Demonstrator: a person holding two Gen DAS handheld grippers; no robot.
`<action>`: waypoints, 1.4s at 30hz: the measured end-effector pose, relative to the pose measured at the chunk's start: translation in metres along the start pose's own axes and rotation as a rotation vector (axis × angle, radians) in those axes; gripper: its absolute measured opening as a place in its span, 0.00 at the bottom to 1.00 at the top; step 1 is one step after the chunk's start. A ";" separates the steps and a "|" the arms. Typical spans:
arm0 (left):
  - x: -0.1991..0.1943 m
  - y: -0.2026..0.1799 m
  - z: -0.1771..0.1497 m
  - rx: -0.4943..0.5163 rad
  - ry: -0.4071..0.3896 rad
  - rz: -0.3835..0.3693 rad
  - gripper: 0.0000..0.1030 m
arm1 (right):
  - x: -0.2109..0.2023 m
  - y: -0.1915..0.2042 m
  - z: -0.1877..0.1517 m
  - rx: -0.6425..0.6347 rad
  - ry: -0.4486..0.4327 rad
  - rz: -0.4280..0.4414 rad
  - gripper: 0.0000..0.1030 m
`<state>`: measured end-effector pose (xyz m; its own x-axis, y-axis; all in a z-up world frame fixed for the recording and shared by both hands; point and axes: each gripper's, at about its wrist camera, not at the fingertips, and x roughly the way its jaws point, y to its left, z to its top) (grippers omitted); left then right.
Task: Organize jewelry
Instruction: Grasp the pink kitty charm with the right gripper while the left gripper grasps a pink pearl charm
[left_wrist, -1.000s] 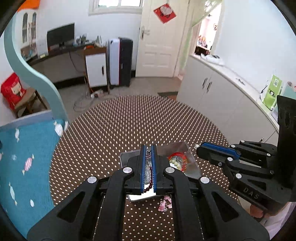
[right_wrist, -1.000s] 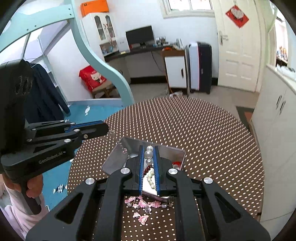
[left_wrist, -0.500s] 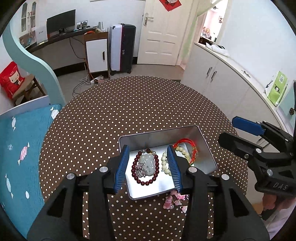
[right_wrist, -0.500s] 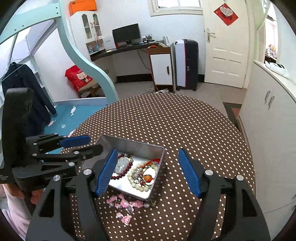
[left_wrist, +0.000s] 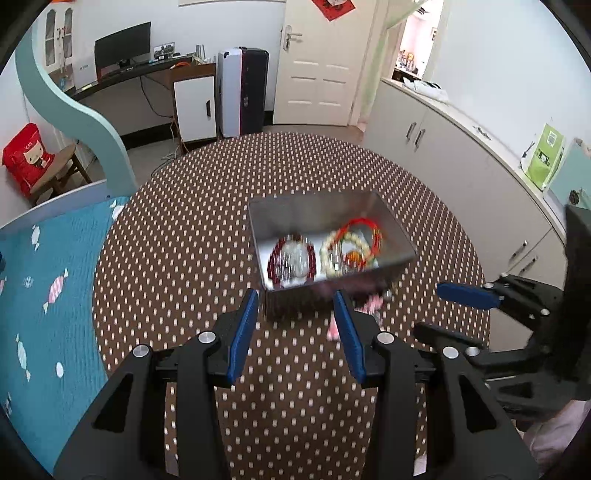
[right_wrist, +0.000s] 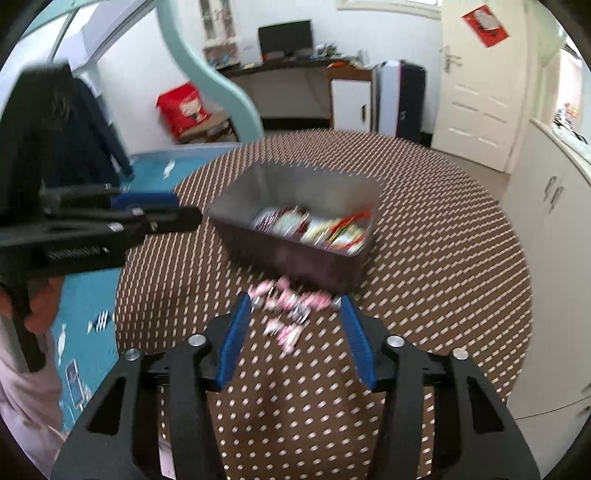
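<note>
Now that both tongs have let go and drawn back, left tongs (left_wrist: 297, 328) and right tongs (right_wrist: 295, 332) spread and empty, the bracelets (left_wrist: 325, 251) lie in the tin (left_wrist: 332, 295) mid-frame, leaving the pink pieces (right_wrist: 291, 302) on the counter (left_wrist: 177, 258) to sort.

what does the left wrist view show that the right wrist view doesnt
Only the left wrist view looks down into the tin, separating a dark red bead bracelet from a pale bead bracelet. Only the right wrist view shows the pink pieces spread on the table. Both show the metal tin and both tools open.
</note>
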<state>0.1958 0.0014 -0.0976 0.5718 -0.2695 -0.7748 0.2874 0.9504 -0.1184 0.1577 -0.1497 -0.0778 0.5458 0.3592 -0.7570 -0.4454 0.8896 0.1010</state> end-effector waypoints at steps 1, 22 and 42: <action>0.000 0.000 -0.005 -0.001 0.008 0.001 0.42 | 0.003 0.003 -0.002 -0.010 0.014 -0.003 0.44; 0.036 -0.008 -0.038 -0.019 0.144 -0.075 0.42 | 0.039 -0.001 -0.017 -0.015 0.103 0.002 0.15; 0.087 -0.031 -0.025 0.064 0.178 -0.085 0.16 | -0.018 -0.086 -0.025 0.193 -0.017 -0.117 0.15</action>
<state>0.2171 -0.0473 -0.1770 0.4004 -0.3117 -0.8617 0.3806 0.9120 -0.1530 0.1685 -0.2395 -0.0887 0.5986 0.2539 -0.7598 -0.2352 0.9623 0.1364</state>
